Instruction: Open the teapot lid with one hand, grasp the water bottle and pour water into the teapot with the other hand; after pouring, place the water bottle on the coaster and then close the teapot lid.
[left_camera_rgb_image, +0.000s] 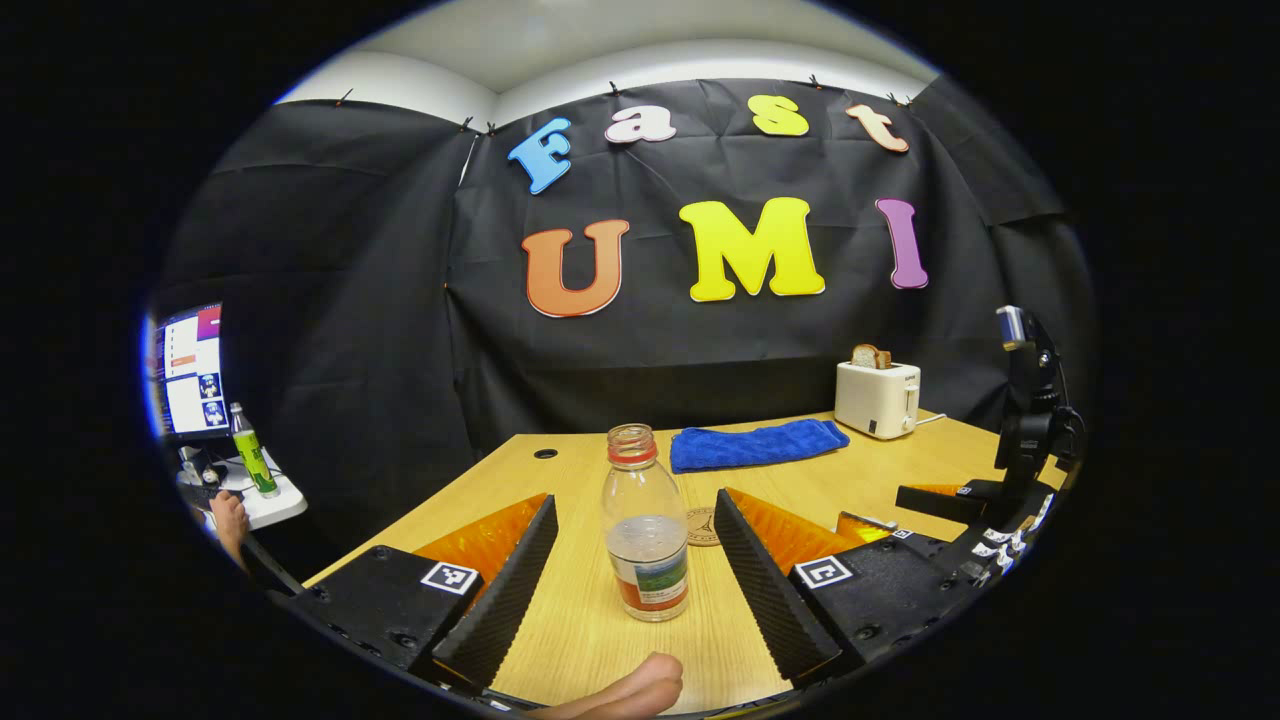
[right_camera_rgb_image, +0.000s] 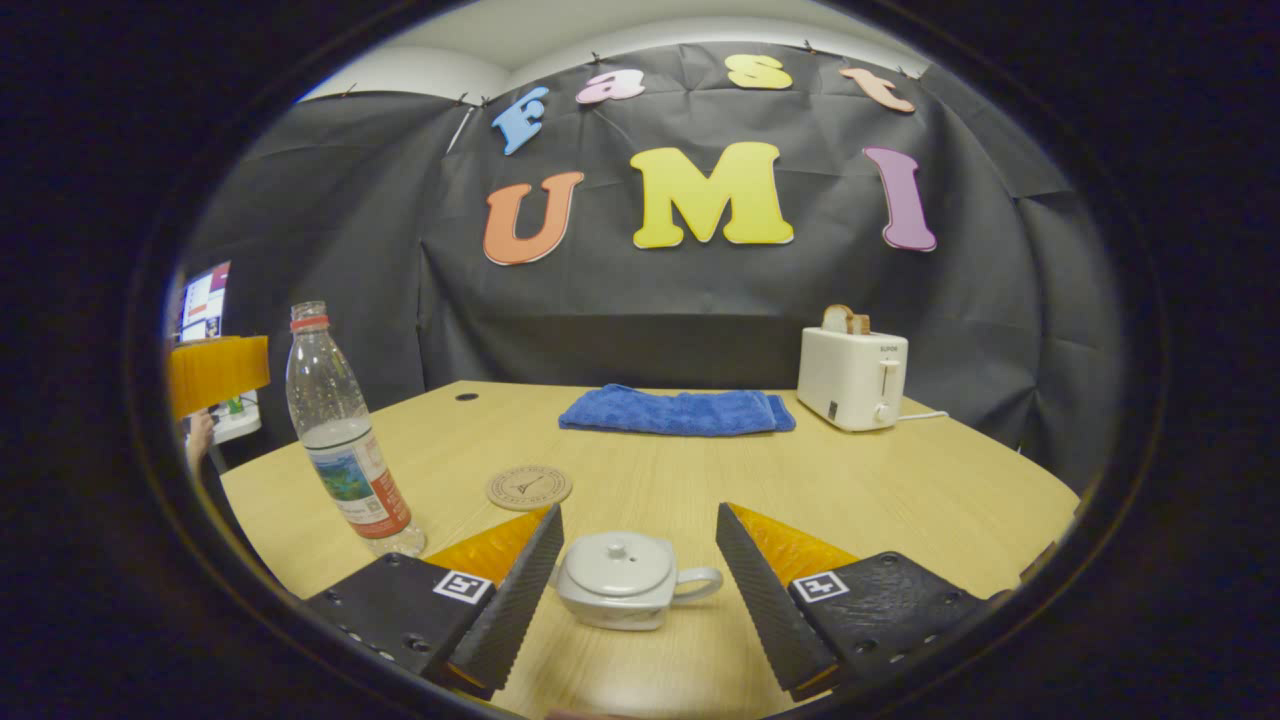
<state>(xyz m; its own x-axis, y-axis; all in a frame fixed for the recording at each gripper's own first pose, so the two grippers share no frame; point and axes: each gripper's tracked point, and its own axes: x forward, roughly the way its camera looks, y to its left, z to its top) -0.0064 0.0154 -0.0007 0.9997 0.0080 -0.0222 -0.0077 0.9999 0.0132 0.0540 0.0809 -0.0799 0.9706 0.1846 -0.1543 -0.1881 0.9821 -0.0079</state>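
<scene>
the teapot (right_camera_rgb_image: 625, 592) is sitting on the table (right_camera_rgb_image: 900, 500) with its lid (right_camera_rgb_image: 612, 562) still on, right between the fingers of the right gripper (right_camera_rgb_image: 638, 590), handle pointing off to the right in the right gripper view. so i'd say nothing is done yet: lid not lifted, no water poured, bottle not moved to the coaster. pretty much the whole job is still ahead.

the water bottle (left_camera_rgb_image: 646, 535) is standing upright with its cap off and some water in it, lined up between the fingers of the left gripper (left_camera_rgb_image: 640, 570). the coaster (right_camera_rgb_image: 529, 487) is lying bare just behind the bottle and a bit beyond the teapot.

the right gripper's jaws are spread wide and not touching the teapot, there's a clear gap on both sides. same with the left gripper: spread wide around the bottle, not pinching it, holding nothing.

farther back there's a blue towel (right_camera_rgb_image: 677, 411) lying flat and a toaster (right_camera_rgb_image: 852, 377) with bread sticking out, both well apart from the action.
</scene>
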